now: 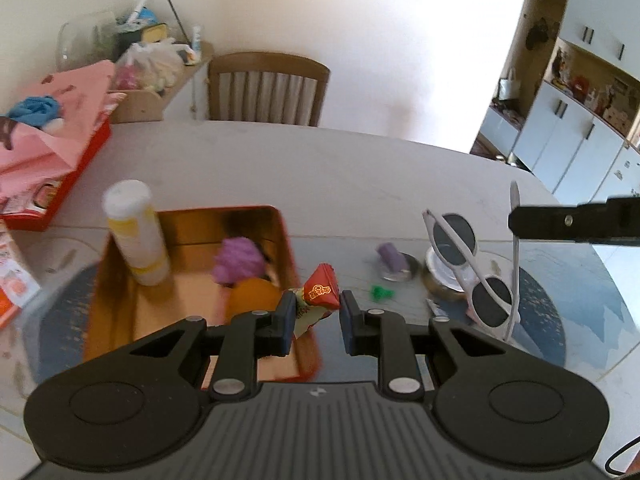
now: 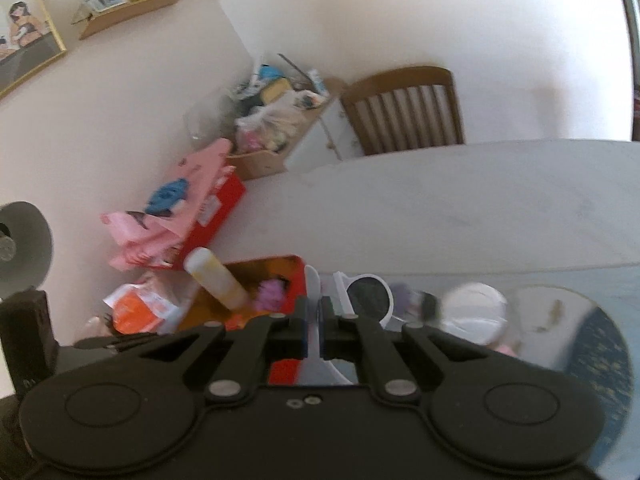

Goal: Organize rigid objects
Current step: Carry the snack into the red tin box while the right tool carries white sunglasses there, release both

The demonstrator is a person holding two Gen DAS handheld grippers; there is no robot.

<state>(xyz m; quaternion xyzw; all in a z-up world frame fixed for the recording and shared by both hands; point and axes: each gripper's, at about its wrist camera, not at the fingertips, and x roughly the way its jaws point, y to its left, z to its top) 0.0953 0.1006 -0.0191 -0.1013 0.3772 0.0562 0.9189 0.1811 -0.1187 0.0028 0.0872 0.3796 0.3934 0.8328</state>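
Left wrist view: left gripper (image 1: 314,314) angled down over the surface (image 1: 360,172), jaws narrowly parted and pinching a snack packet (image 1: 316,298) with a red triangular end; packet tilted, caught against the left pad, its red tip poking up between the fingers. Directly beyond and below, an open red tin (image 1: 286,240) with a gold interior, near the front edge of the surface; packet hanging over the tin's right wall. Inside the tin, a white-and-yellow bottle (image 1: 134,232) leaning at the left end, a purple object (image 1: 238,258) and something orange (image 1: 252,294) toward the right. Right of the tin, on the surface, a small green piece (image 1: 380,292), a purple cylinder (image 1: 392,258) on a round lid, then white sunglasses (image 1: 472,268) lifted clear, one temple clamped high by the right gripper (image 1: 516,222) entering level from the right edge.

Right wrist view: right gripper (image 2: 314,326) tilted down, jaws fully closed on the white temple of the sunglasses (image 2: 368,296), dark lens just past the right finger. Red tin (image 2: 294,264) with bottle (image 2: 218,280) behind to the left. Farther off, a red box (image 2: 224,200) with pink paper at the surface's left edge; a wooden chair (image 2: 404,108) at the far edge.
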